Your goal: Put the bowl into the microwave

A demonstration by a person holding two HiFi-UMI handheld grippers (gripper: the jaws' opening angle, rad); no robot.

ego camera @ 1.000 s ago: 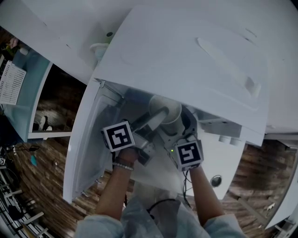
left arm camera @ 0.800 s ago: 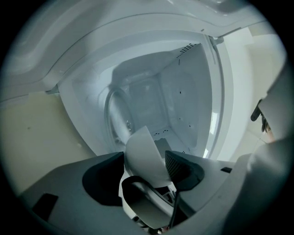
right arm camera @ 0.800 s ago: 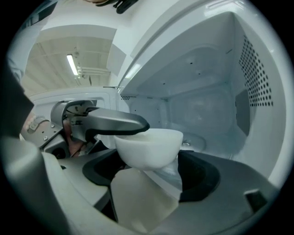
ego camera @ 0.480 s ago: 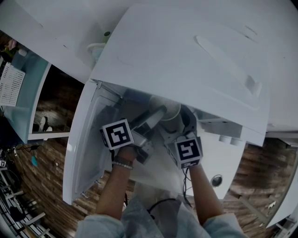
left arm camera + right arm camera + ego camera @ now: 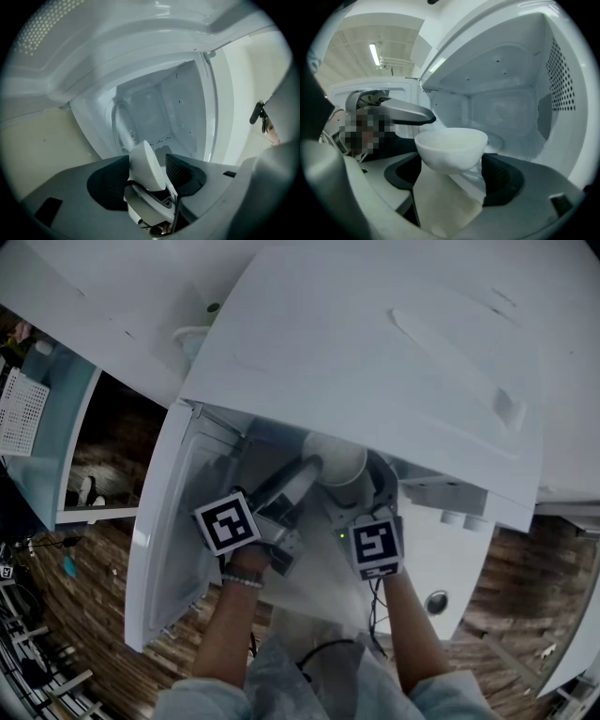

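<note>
A white bowl (image 5: 336,457) hangs upright at the mouth of the open white microwave (image 5: 375,352). My right gripper (image 5: 354,491) is shut on it; in the right gripper view the bowl (image 5: 451,147) sits between the dark pads (image 5: 499,180) of this gripper (image 5: 450,174). My left gripper (image 5: 305,476) reaches in from the left, and one grey finger (image 5: 401,112) lies by the bowl's rim. In the left gripper view the bowl (image 5: 146,164) stands edge-on between that gripper's (image 5: 149,172) closing jaws, with a gap still beside it.
The microwave door (image 5: 173,521) hangs open at the left. Inside the cavity (image 5: 506,108) lies the glass turntable (image 5: 123,126). The perforated side wall (image 5: 562,79) is on the right. A wooden floor (image 5: 103,587) lies below.
My left gripper's marker cube has slid a little down and to the left and turned. The bowl and the right gripper have stayed nearly where they were.
</note>
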